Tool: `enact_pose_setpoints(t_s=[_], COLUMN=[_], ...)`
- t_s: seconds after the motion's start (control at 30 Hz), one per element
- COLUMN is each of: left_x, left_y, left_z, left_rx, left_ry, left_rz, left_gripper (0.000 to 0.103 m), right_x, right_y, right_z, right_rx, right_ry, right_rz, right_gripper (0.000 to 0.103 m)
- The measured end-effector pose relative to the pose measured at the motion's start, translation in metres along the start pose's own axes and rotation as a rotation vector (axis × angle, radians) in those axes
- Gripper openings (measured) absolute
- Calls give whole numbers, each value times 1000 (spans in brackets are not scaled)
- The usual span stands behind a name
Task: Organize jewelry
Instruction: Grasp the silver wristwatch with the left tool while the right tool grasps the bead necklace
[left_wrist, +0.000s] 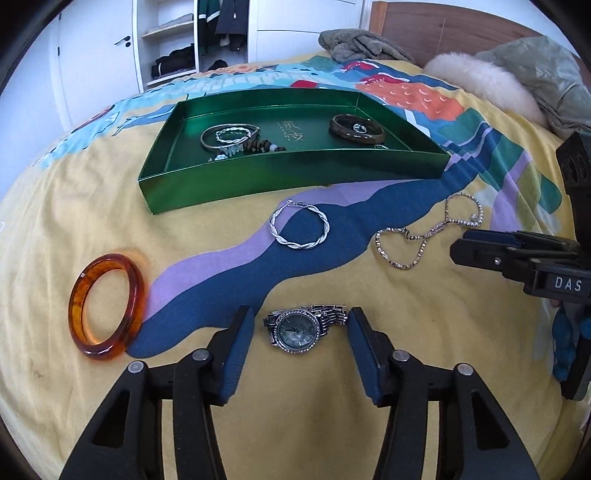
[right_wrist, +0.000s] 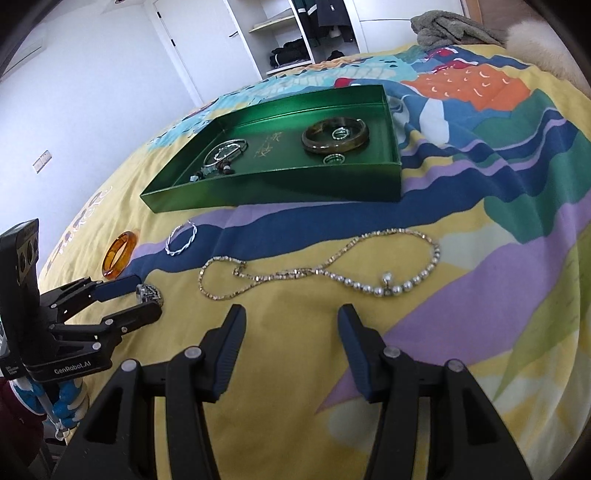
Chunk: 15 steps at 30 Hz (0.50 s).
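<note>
left wrist view: left gripper (left_wrist: 301, 332) jaws apart, straddling the watch (left_wrist: 301, 326) near the bedspread's (left_wrist: 44, 229) front edge. centre, then close across the case. right gripper (right_wrist: 291, 325) gapes empty short of the necklace (right_wrist: 317, 271); green tray (left_wrist: 258, 177) waits beyond.

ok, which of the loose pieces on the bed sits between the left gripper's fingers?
The silver watch, flanked by the left gripper; amber bangle, twisted hoop and necklace lie clear.

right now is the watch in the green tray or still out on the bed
Out. The watch lies on the bedspread between the open left gripper fingers, nearer than the green tray.
</note>
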<state>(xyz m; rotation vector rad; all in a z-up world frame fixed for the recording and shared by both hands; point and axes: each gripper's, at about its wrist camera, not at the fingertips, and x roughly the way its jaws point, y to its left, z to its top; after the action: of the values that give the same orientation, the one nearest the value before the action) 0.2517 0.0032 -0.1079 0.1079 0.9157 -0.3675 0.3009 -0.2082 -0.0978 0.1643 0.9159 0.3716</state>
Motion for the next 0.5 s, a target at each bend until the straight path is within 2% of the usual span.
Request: enact_pose_setpoints(t_s=[0.1, 0.3, 0.5], left_x=[1, -1, -1], left_y=[-2, -8, -11], left_z=[-2, -3, -2], left_rx=[26, 55, 61], left_ry=[-11, -23, -32], left_rz=[-19, -19, -4], left_gripper=[37, 34, 32], right_x=[9, 24, 40], right_y=[0, 2, 7], right_z=[9, 25, 31], right_rx=[4, 29, 25], right_ry=[-2, -10, 1], right_rz=[8, 30, -21], right_gripper=[50, 50, 49])
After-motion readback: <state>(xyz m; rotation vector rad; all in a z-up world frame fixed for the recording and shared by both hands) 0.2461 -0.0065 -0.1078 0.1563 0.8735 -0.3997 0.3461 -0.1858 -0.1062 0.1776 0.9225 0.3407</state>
